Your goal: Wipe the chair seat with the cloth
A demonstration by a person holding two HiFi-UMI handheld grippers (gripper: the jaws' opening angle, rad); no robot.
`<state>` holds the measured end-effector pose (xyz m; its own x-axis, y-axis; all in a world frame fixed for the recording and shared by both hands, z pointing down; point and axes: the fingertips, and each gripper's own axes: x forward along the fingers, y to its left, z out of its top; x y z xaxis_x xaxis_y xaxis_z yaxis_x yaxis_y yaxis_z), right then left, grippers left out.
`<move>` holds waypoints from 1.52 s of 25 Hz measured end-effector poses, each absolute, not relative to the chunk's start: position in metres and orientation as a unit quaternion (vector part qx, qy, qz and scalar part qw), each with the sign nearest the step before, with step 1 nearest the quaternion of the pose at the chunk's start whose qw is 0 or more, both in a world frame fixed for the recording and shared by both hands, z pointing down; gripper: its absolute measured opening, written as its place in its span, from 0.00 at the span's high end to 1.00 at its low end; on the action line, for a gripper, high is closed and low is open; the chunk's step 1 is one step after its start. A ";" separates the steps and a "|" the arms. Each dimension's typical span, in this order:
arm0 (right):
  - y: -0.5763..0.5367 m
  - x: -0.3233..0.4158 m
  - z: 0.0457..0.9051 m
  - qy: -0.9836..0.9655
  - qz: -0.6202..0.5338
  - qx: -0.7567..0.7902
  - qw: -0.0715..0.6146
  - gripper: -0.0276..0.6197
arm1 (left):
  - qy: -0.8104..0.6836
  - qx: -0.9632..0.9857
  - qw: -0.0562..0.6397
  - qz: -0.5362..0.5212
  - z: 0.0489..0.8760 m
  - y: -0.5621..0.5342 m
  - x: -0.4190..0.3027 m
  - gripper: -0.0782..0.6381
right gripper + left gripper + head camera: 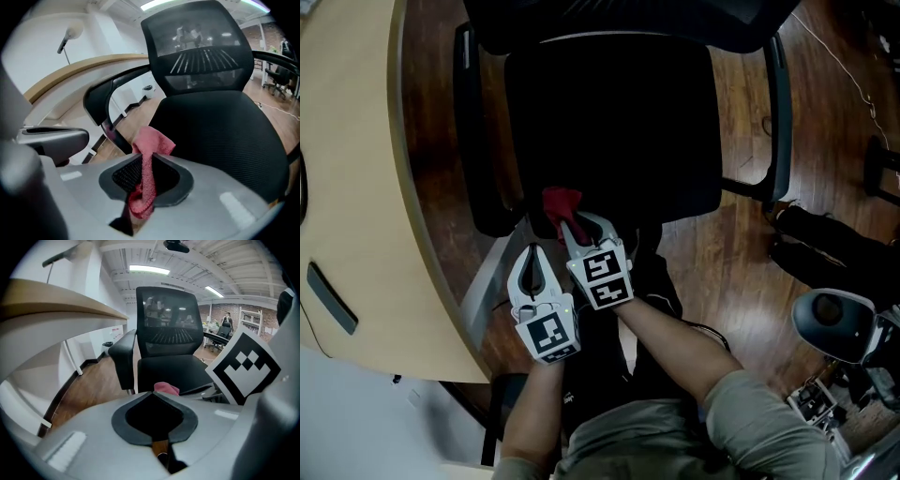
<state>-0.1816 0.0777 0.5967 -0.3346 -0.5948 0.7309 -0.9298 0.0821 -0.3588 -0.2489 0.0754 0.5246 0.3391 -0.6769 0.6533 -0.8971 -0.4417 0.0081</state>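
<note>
Looking down from the head view, the red cloth (562, 201) sits at the near edge of the black chair seat (619, 122), by its front corner on the desk side. It is bunched at the tip of the right gripper (574, 225). The left gripper (532, 255) hangs just beside it, short of the seat, with its tips meeting and nothing red in them.

Over to the left gripper view: the left gripper (153, 395) has its jaws drawn together at the tips, with only the dark hollow of the pads between them, so it's empty. The cloth (167, 388) peeks out pink just past them, in front of the seat (173, 370).

Now the right gripper view: the right gripper (148, 160) is pinched down tight on a gathered fold of the cloth (151, 149). A loose tuft pokes out ahead over the seat's (220, 131) front corner. Whether that tuft touches the seat, I can't say.

It looks like soft, light terry, limp and easy to crush. My read is that a grip on a bunched fold like this should hold, though the nap may drag on the woven seat.
</note>
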 end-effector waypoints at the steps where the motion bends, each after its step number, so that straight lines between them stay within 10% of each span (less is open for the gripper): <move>1: 0.078 -0.191 0.600 -0.711 0.411 0.531 0.207 0.86 | -0.495 0.795 0.189 0.295 0.526 0.075 -0.254 0.88; 13: 0.100 -0.164 0.649 -0.697 0.427 0.519 0.249 0.86 | -0.484 0.796 0.192 0.309 0.548 0.088 -0.225 0.88; 38: 0.205 0.162 0.648 -0.482 0.441 0.718 0.241 0.86 | -0.342 0.864 0.185 0.320 0.544 0.141 0.017 0.88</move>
